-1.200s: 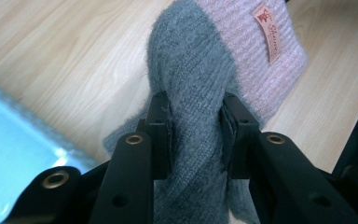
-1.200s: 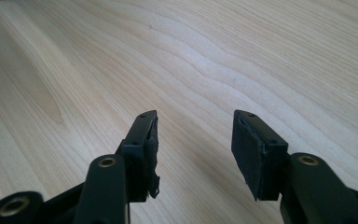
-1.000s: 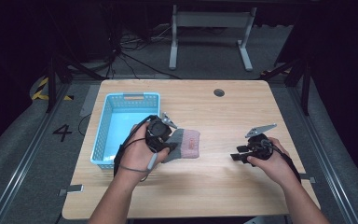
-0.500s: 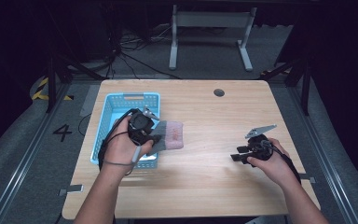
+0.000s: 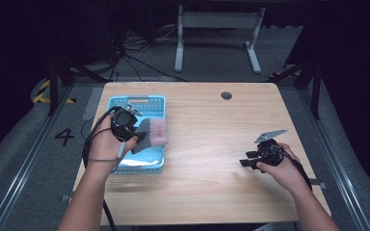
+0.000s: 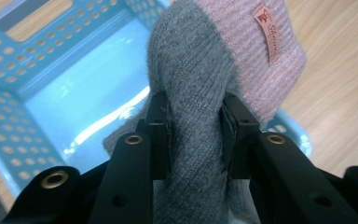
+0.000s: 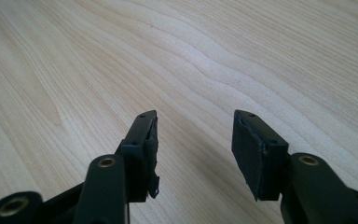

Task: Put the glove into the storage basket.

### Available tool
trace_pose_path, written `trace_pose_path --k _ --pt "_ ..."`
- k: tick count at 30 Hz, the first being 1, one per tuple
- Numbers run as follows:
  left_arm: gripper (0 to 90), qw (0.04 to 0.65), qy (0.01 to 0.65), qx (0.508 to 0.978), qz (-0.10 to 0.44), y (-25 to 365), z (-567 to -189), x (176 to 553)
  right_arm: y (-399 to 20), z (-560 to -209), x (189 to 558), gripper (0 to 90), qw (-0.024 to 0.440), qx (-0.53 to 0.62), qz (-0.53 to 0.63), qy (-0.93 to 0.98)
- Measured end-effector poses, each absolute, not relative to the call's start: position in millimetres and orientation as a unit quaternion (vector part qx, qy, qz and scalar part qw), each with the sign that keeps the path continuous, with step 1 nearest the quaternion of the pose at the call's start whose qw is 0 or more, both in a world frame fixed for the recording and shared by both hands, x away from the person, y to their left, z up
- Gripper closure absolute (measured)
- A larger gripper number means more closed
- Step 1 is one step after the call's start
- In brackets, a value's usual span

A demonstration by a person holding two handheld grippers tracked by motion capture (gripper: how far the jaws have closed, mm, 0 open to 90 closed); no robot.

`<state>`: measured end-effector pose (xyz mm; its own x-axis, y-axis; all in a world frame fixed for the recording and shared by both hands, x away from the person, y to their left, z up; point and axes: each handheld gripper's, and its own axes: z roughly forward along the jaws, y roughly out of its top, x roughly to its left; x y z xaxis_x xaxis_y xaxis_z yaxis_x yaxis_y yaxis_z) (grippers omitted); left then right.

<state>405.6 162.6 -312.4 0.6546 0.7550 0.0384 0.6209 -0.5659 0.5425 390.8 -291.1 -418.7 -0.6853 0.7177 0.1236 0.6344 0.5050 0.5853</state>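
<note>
1. My left gripper [image 6: 193,135] is clamped on a grey-and-pink knit sock [image 6: 223,70], pads squeezing its grey part.
2. The sock hangs over the right edge of the blue basket [image 5: 147,103].
3. My right gripper [image 7: 193,149] sits spread wide with nothing in it, low over the wooden table [image 5: 212,139], well apart from the basket.

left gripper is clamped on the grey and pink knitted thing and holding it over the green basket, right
Not quite: the basket is blue, not green, as the high view and the left gripper view show. The rest holds: the left gripper is shut on the grey and pink knitted thing, held over that basket.
</note>
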Motion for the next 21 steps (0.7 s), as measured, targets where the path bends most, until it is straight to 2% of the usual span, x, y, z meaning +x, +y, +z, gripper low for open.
trace_pose_path --k 8,21 --pt "68.7 0.243 0.399 0.874 0.133 180.9 -318.0 419.0 -289.6 -420.8 389.7 51.2 0.066 0.389 0.306 0.867" --pt "68.2 0.232 0.406 0.876 0.115 186.2 -341.7 441.4 -293.2 -423.0 386.1 50.8 0.066 0.396 0.302 0.865"
